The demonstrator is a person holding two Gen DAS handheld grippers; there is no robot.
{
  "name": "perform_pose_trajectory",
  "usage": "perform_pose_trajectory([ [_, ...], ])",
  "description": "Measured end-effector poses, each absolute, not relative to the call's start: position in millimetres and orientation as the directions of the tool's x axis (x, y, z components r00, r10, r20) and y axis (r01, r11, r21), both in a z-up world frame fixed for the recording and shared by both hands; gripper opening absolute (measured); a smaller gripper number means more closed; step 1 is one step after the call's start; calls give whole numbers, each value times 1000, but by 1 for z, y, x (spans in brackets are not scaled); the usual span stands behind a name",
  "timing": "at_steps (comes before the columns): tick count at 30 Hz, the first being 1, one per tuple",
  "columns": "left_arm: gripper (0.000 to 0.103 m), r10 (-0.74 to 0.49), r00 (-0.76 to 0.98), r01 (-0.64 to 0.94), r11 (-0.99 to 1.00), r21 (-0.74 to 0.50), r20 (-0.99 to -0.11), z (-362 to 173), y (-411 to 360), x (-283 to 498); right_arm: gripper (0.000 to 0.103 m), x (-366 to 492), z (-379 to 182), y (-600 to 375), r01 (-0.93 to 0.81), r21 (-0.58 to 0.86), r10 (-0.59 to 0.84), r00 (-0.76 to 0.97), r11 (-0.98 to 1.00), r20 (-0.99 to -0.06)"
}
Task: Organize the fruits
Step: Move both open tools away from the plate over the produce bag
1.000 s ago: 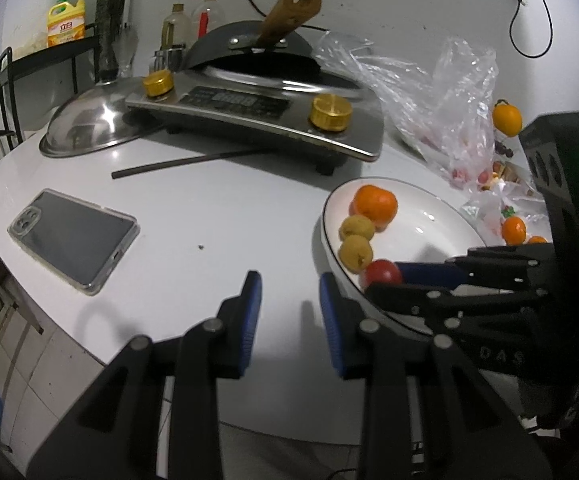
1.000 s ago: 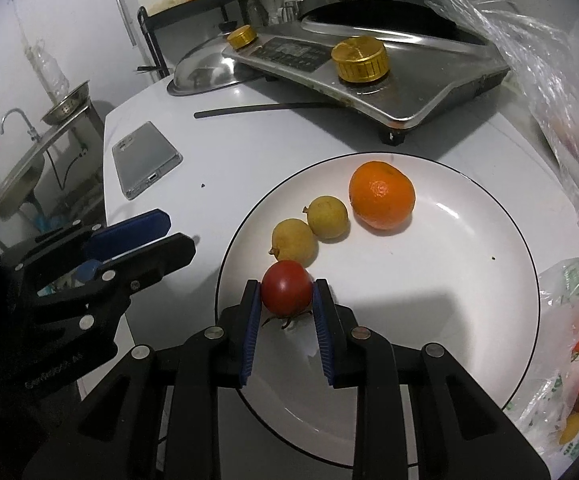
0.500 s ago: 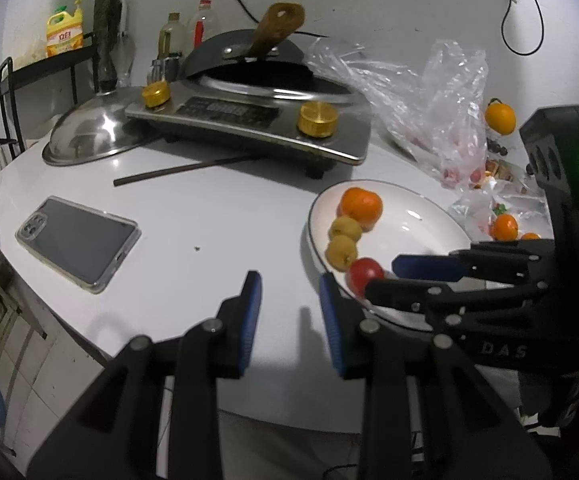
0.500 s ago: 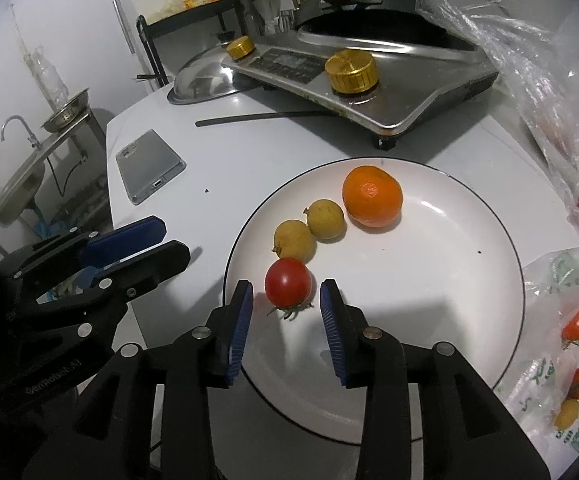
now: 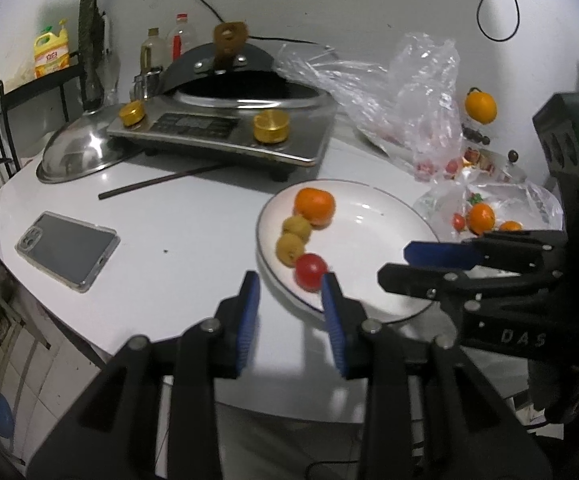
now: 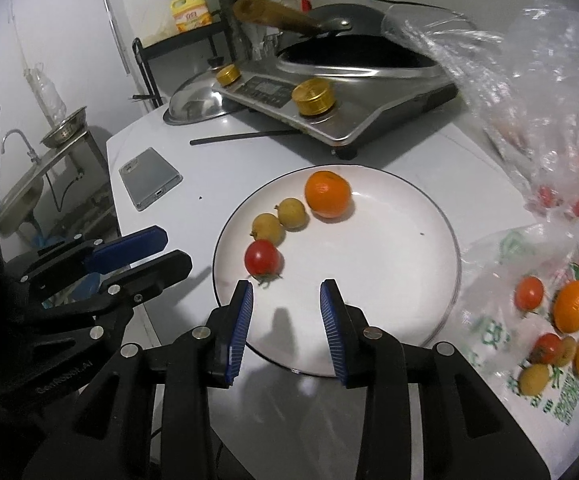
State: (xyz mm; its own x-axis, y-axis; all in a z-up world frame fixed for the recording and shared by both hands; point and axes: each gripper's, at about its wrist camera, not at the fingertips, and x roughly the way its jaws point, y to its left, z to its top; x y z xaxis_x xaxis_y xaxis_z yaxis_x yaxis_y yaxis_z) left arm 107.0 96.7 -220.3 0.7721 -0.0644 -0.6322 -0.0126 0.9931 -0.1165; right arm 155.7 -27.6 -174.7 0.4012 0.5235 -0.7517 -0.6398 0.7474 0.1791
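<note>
Here the right claw (image 6: pixel 286 292) hangs with its jaws spread wide and nothing between them, over the near part of the white plate (image 6: pixel 409 280). The red tomato (image 6: pixel 262 257) lies on the plate just beyond the claw's left finger, apart from it. Next in a curved row come two small yellow-brown fruits (image 6: pixel 267 227), touching each other, and an orange (image 6: pixel 327 194) at the far end; whether the tomato touches the nearer yellow fruit is hard to tell.

The left claw (image 5: pixel 289 286) is also open and empty, held above the white table (image 5: pixel 189 220) at the plate's near-left rim. In the left wrist view its right finger cuts across the tomato's (image 5: pixel 310 271) lower edge and hides part of the rim.

To the right, a printed plastic bag (image 6: pixel 529 360) lies on the table with more tomatoes and oranges on it; the fisheye edge blurs them and the smallest fruits cannot be named. A crumpled clear bag (image 6: pixel 537 80) behind it veils some red things that stay indistinct.

Farther back stand a cooktop (image 6: pixel 329 96) with a dark pan (image 6: pixel 353 56), a steel lid (image 6: pixel 195 104), one dark chopstick (image 6: pixel 245 136), and a phone (image 6: pixel 150 178) lying flat.
</note>
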Motion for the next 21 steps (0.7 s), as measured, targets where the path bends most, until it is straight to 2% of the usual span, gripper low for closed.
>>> perform_pose_trajectory([
  [3, 44, -70, 773, 1, 994, -110, -630, -217, 86, 105, 37, 151, -172, -40, -629, 182, 525, 415, 756, -743],
  [21, 46, -82, 760, 63, 997, -53, -644, -206, 17, 106, 37, 137, -164, -124, -550, 213, 519, 491, 807, -699],
])
